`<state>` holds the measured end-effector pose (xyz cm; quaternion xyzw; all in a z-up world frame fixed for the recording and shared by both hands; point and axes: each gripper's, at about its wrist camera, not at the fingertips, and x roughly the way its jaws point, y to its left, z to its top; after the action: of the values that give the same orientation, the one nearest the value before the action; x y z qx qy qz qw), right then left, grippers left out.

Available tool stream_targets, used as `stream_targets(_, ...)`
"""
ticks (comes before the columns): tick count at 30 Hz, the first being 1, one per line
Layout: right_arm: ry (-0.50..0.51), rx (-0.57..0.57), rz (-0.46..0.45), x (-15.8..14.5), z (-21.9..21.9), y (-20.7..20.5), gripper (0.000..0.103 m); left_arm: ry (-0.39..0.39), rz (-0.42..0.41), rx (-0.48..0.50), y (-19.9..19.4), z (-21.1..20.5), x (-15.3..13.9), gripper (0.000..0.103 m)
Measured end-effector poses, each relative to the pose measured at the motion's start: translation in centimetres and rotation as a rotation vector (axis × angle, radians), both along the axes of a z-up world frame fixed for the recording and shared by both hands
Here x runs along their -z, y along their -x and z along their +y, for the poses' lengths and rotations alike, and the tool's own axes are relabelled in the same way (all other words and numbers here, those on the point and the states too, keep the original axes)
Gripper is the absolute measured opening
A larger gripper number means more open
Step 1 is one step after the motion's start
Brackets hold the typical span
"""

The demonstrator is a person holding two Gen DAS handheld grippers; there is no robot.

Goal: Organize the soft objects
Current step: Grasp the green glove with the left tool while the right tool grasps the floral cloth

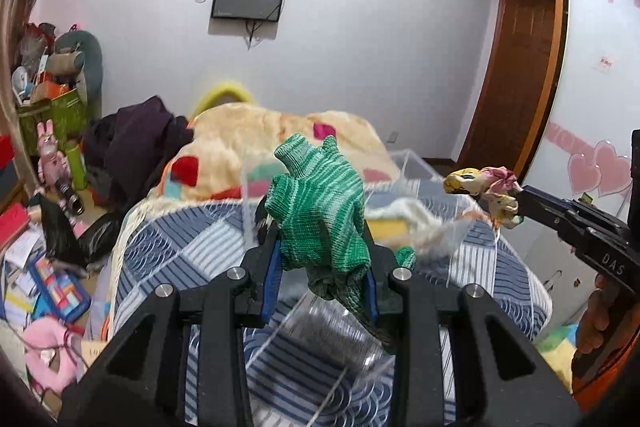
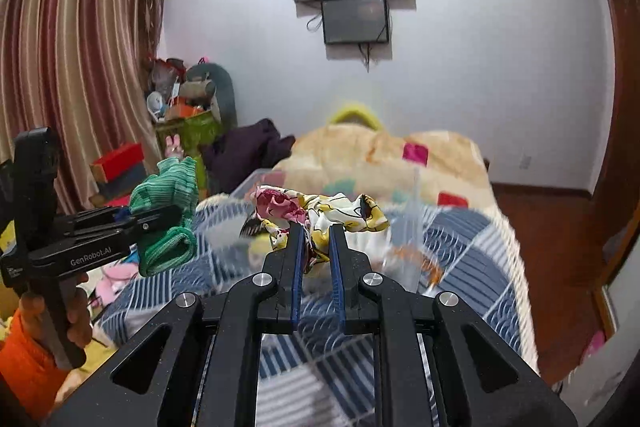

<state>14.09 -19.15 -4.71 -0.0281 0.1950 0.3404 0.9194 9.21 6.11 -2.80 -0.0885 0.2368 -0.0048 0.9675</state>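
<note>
My left gripper (image 1: 320, 247) is shut on a green knitted glove (image 1: 318, 211) and holds it up above the bed; it also shows in the right wrist view (image 2: 168, 215). My right gripper (image 2: 316, 233) is shut on a yellow, pink and white patterned cloth (image 2: 320, 211), also held in the air; this cloth shows at the right in the left wrist view (image 1: 484, 187). A clear plastic box (image 1: 412, 167) stands on the bed below both grippers, with a white and yellow soft item (image 1: 400, 219) inside.
The bed has a blue striped patchwork cover (image 1: 180, 251) and a beige blanket (image 1: 260, 131). Dark clothes (image 1: 136, 143) lie at its far left. Cluttered floor and toys (image 1: 48, 287) are at the left, a wooden wardrobe (image 1: 516, 67) at the right.
</note>
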Motion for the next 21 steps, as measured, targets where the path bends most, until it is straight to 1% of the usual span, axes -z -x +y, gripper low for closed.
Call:
stream_targets(6,0.010,0.020,-0.007,-0.6,1.2,-2.5,0.011,-0.004,-0.001,0.024,-3.7,-0.3,-0.8,0.033)
stream_targets(10,0.039,0.033,0.008,-0.3,2.4,-4.4,0.011,0.023,0.020,0.045,-6.2,-0.2,-0.6,0.033)
stream_targets(16,0.095,0.049,0.070,1.2,4.4,-7.2,0.012,0.023,0.083,0.062,-10.1,-0.2,0.8,0.033)
stream_targets(21,0.151,0.059,0.130,2.8,5.8,-9.0,0.012,0.001,0.153,0.059,-13.0,-0.3,2.9,0.033)
